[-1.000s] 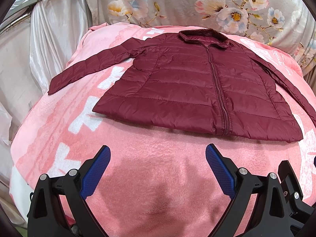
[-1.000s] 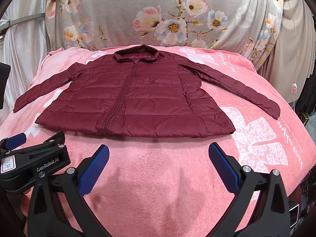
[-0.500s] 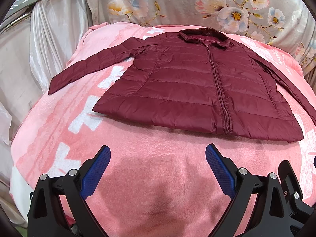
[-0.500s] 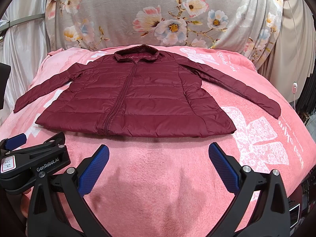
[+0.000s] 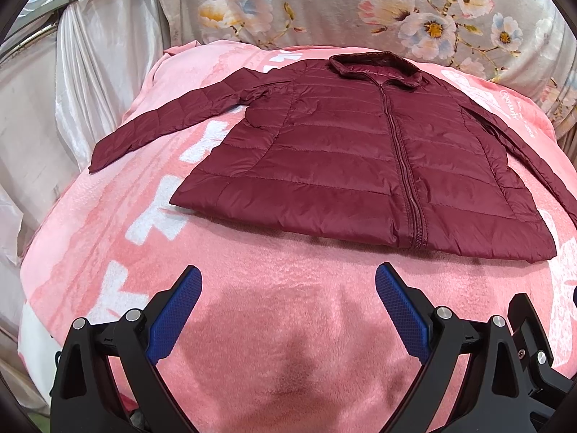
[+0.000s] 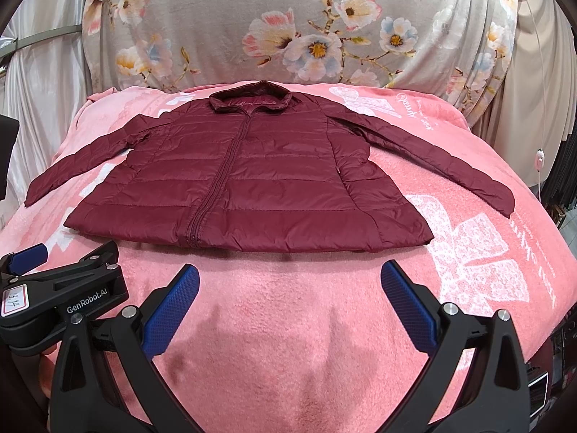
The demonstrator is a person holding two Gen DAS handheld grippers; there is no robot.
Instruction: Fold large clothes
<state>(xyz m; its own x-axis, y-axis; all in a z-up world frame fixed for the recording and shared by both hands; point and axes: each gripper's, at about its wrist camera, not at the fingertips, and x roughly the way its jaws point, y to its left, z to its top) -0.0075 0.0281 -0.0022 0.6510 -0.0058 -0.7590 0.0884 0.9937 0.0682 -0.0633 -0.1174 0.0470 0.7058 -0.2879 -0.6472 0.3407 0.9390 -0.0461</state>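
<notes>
A maroon quilted jacket (image 5: 342, 158) lies flat and zipped on a pink blanket (image 5: 274, 310), collar at the far side, both sleeves spread outward. It also shows in the right wrist view (image 6: 252, 180). My left gripper (image 5: 288, 281) is open and empty, above the blanket just short of the hem. My right gripper (image 6: 290, 281) is open and empty, also just short of the hem. The left gripper's body shows at the lower left of the right wrist view (image 6: 61, 296).
The pink blanket (image 6: 288, 342) covers a raised surface that drops off at left and right. A floral cloth (image 6: 288, 25) hangs behind. White curtains (image 5: 90, 65) hang at the left. A cord with a switch (image 6: 540, 160) hangs at the right.
</notes>
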